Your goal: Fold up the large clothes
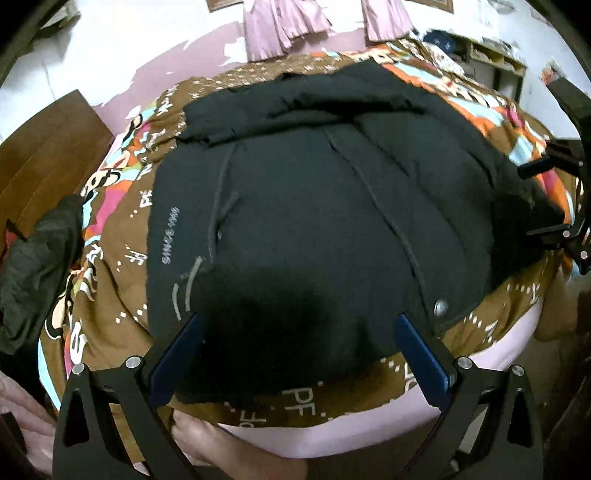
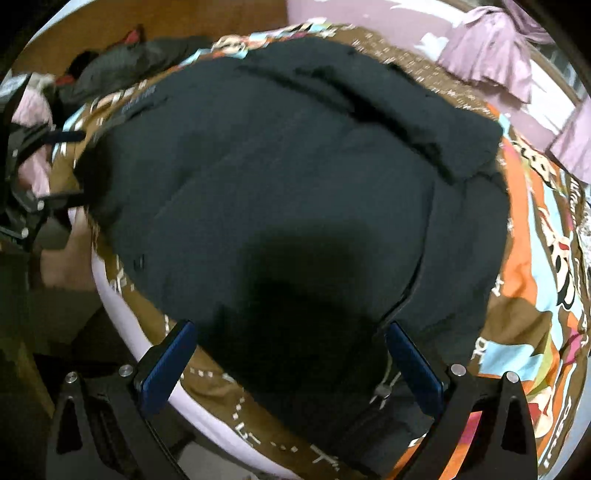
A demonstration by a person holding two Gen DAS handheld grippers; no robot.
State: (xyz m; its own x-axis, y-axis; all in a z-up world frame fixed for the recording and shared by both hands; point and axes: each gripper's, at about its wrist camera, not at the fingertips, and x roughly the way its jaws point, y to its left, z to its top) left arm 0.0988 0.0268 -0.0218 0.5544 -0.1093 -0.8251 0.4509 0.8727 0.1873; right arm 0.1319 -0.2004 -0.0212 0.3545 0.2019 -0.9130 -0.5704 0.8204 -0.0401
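Lying spread across the bed, the black jacket [image 1: 314, 206] covers most of the patterned quilt [image 1: 122, 192], with one sleeve folded across its upper part and a row of small grey lettering down its left edge. A metal snap button [image 1: 440, 306] sits near the hem on the side closest to the left camera, and a zip line runs down the front.

From the left wrist view, the left gripper [image 1: 299, 332] hangs over the near hem with its two blue fingers [image 1: 177, 354] set wide apart; the jacket's lower edge lies between and beyond them, but nothing is pinched and the cloth looks untouched by either finger. Its shadow falls dark on the fabric just ahead.

From the right wrist view, the right gripper [image 2: 290, 339] is likewise spread wide and empty, poised over the jacket's other lower corner, where the zip pull [image 2: 382, 392] lies just inside the right-hand finger. The hem runs between the fingers, apart from them as far as the blur allows me to tell. Each gripper shows at the far edge of the other's view.

Around the quilt, a pale pink sheet [image 1: 332, 439] shows at the bed's edge, a dark green garment [image 1: 37, 266] is heaped to the left, pink curtains [image 1: 284, 26] hang at the back, and a bare foot [image 1: 236, 454] stands below.
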